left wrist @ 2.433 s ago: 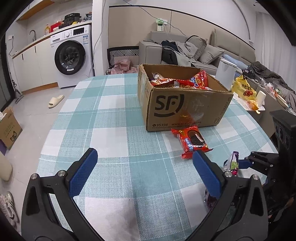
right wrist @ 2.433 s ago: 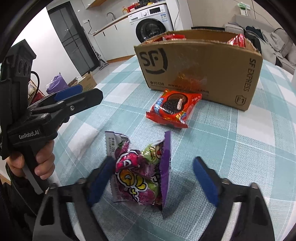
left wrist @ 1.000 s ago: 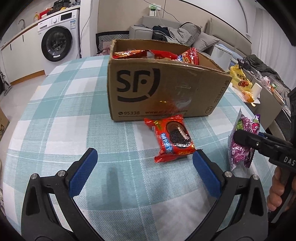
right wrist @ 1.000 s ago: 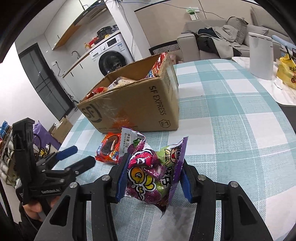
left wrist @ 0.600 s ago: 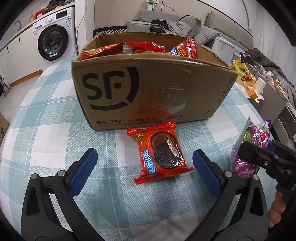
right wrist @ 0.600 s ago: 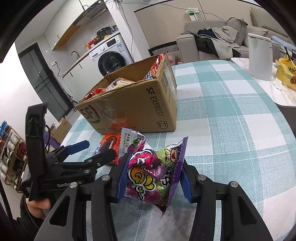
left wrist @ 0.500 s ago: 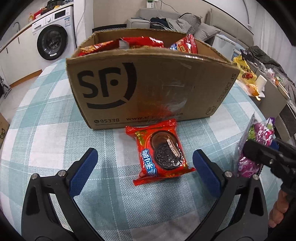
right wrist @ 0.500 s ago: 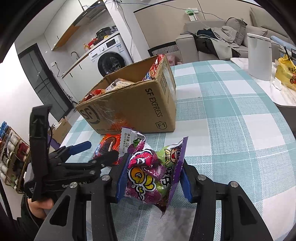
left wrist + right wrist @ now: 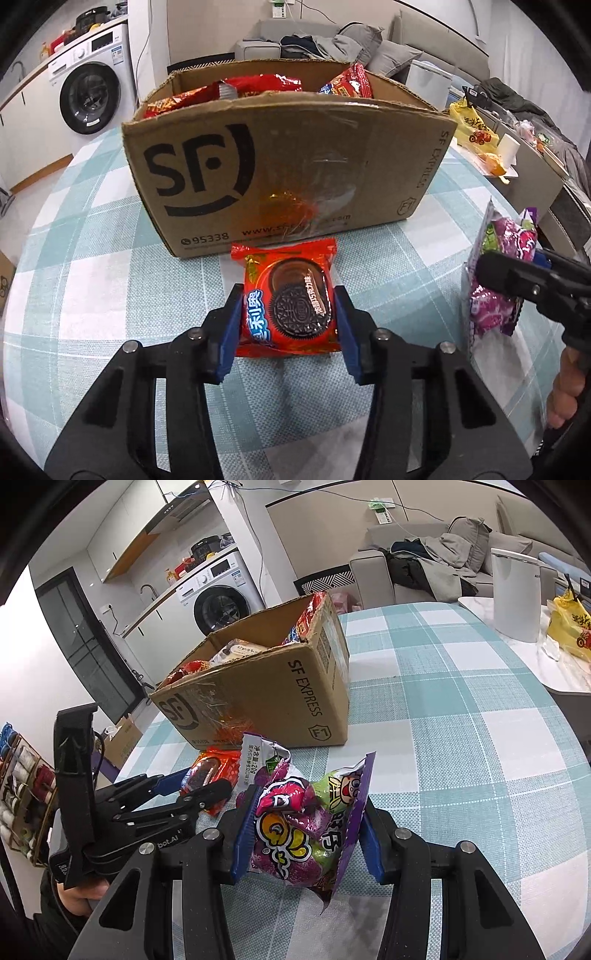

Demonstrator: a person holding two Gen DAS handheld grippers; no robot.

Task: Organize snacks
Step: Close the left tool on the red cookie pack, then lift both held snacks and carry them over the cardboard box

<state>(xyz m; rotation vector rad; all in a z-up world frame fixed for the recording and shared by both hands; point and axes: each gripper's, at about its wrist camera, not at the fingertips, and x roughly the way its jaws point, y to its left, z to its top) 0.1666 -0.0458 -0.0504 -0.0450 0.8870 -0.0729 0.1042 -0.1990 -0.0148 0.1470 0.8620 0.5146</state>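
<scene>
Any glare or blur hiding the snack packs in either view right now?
Left wrist: Oreo pack sharp in the left claw; glare only on the box tape; the hand at the right edge is blurred. Right wrist: purple bag crisp with slight foil shine; fisheye bends the tablecloth checks.

A round table with a teal and white checked cloth fills the near part of the room. Behind the table, a white washer stands under a counter with a tap and some jars. Above the counter is a wood shelf. Left of the washer is a dark door. Right of the washer, a grey sofa sits by a beige wall, piled with clothes and cushions. A white bin stands near the sofa. The floor by the washer is pale. The light is bright and even.
</scene>
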